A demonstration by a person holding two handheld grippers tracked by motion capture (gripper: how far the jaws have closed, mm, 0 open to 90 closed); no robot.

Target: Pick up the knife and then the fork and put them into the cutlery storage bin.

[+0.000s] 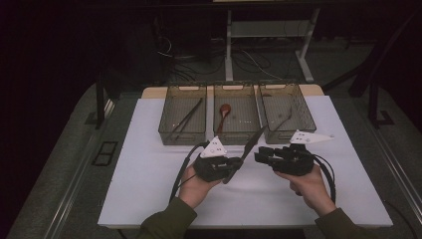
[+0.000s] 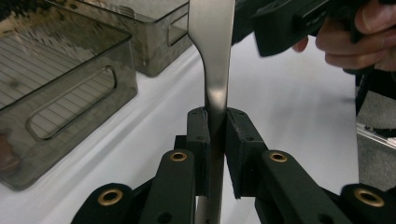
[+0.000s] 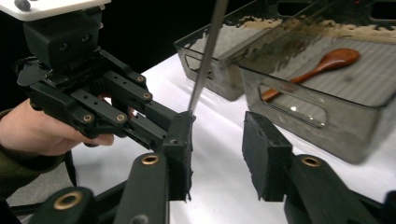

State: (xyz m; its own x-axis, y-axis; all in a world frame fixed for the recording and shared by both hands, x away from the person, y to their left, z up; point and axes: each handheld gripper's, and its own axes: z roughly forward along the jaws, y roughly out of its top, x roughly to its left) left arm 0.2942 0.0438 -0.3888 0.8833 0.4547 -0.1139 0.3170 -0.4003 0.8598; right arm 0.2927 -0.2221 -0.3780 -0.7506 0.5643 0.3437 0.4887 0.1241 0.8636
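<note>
On the white counter [image 1: 149,164], 3 smoky bins stood in a row at the far edge. The left bin [image 1: 182,113] held dark stick-like utensils, too dim to name; the middle bin [image 1: 236,112] held a wooden spoon [image 1: 223,113]; the right bin [image 1: 287,110] showed something thin and hard to make out. That layout suggested sorting by kind, 1 type per bin.

The left tool [image 1: 234,167] was pinched on the handle of a flat metal utensil [image 1: 249,147], jaws pressed against its narrow neck, as the left gripper view showed [image 2: 215,98]. The blade rose up and away toward the bins, probably held high by its end so the other tool could reach it. The left hand [image 1: 196,186] was low over the near counter, palm up under the tool.

The right tool [image 1: 260,155] sat just beside the utensil, jaws part spread with nothing between them, pointing leftward. The right hand [image 1: 311,186] gripped from behind, wrist level.
</note>
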